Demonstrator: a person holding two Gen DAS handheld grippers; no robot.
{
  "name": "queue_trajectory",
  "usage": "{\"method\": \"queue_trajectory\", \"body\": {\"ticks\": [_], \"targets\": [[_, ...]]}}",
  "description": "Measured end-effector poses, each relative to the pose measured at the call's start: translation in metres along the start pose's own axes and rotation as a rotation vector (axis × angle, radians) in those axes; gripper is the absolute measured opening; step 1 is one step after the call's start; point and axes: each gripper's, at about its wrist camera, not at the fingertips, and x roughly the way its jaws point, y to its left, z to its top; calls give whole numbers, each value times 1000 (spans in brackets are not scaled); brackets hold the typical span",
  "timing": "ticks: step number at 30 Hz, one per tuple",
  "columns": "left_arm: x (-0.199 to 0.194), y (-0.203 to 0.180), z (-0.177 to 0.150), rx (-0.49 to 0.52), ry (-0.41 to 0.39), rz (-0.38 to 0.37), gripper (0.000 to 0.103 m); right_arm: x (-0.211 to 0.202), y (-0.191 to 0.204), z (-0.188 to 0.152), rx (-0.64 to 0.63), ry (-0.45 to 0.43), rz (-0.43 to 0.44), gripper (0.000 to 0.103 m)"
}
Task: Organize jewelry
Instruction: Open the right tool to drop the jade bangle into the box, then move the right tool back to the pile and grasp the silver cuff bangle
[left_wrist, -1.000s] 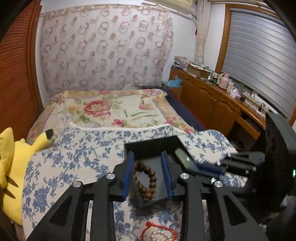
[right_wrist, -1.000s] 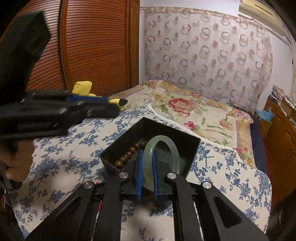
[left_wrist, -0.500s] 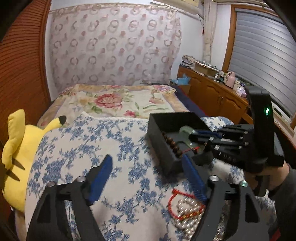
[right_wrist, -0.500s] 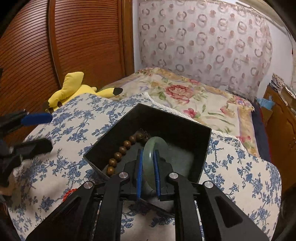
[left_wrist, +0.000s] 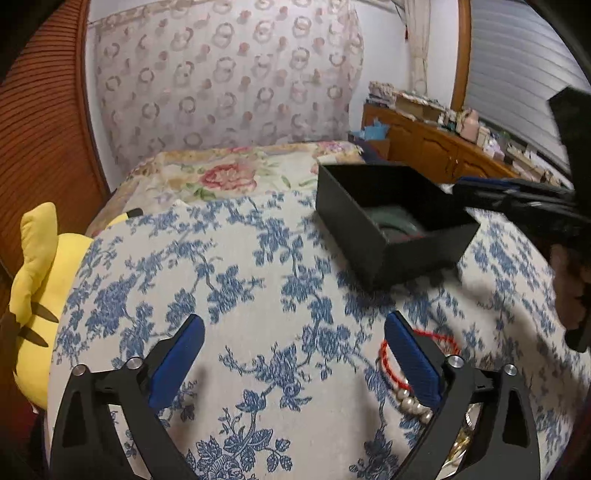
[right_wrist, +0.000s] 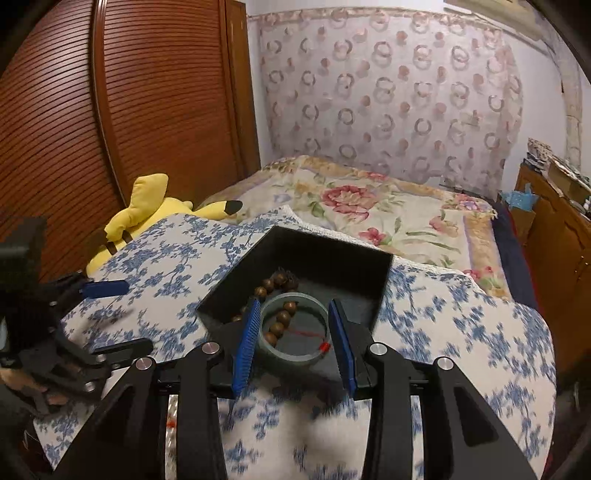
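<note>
Two low, close wrist views toward the headboard, sharing black box (left_wrist: 391, 236) (right_wrist: 314, 266).

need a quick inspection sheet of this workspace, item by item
surface: blue floral white cloth over a bed, wrinkled.
job's things: open black rectangular box holds a pale green jade bangle and a brown wooden bead bracelet; both lie loose inside. A red string bracelet and a white pearl strand lie on the cloth outside the box.
clutter: yellow plush toy at the cloth's edge.
grippers: left gripper, jaws wide open, empty; right gripper, jaws open either side of the bangle, gripping nothing.
cables: nothing seen.
surroundings: brown slatted wardrobe door, ring-patterned curtain, wooden cabinet.
</note>
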Motion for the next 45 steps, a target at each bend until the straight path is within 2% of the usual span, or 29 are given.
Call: {"method": "queue_trajectory", "body": {"ticks": [6,8,11,18,21,23,32,40,42,45], "targets": [[11,-5,-3,36,56,12,95,-30,4,-29,23,-2,-10,42],[14,-4,-3,38,67,9,95,-39,7,-39,29,0,-14,50],[17,-4,-3,32,86,19,95,-52,12,-57,52,4,0,55],[-7,-3,-15,18,14,29,95,-61,35,-95,26,64,59,60],[-24,-6,-26,12,-13,17,95,-59,47,-104,15,81,83,66],[-35,-7,-33,4,-31,17,95,-57,53,-106,1,90,99,75],[-77,-11,-59,-43,-80,-30,95,-32,76,-101,-71,156,113,76],[-92,-8,-80,-50,-77,-10,95,-11,86,-100,-121,226,108,76],[-93,-8,-83,-55,-74,-13,95,-12,88,-100,-132,225,113,67],[-94,-10,-86,-58,-67,-20,95,-18,88,-99,-142,197,103,64]]}}
